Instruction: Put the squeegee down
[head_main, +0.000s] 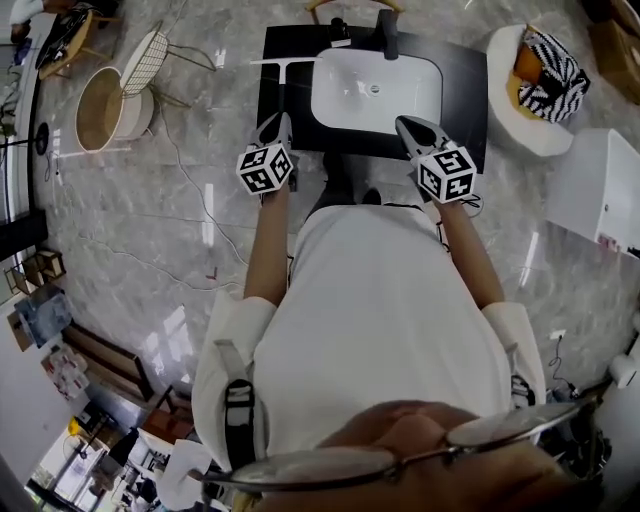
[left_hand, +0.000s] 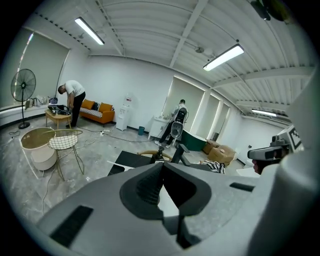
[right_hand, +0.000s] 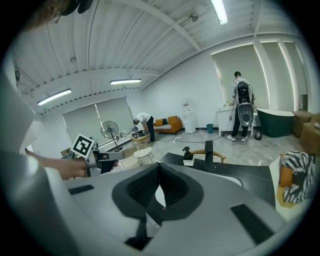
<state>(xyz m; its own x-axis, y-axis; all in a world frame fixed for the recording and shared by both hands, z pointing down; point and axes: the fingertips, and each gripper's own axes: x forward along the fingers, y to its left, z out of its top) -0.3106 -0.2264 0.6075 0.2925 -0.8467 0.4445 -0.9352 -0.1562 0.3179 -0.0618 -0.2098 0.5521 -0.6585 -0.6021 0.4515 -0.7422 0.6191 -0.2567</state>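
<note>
A thin white T-shaped squeegee (head_main: 283, 62) lies flat on the black counter (head_main: 462, 82), just left of the white basin (head_main: 325, 100). It shows in the left gripper view as a pale strip (left_hand: 120, 164) on the counter's near left corner. My left gripper (head_main: 278, 122) hovers at the counter's front edge, a little back from the squeegee. Its jaws meet, and nothing is between them (left_hand: 162, 165). My right gripper (head_main: 408, 124) is level with it at the basin's front right, also shut and empty (right_hand: 159, 165).
A black faucet (head_main: 388, 35) and a soap dispenser (head_main: 340, 30) stand behind the basin. Left of the counter are a wire chair (head_main: 145, 55) and a round tub (head_main: 100, 105). A white tub holding striped cloth (head_main: 535, 80) and a white cabinet (head_main: 600, 190) stand on the right. Cables cross the floor.
</note>
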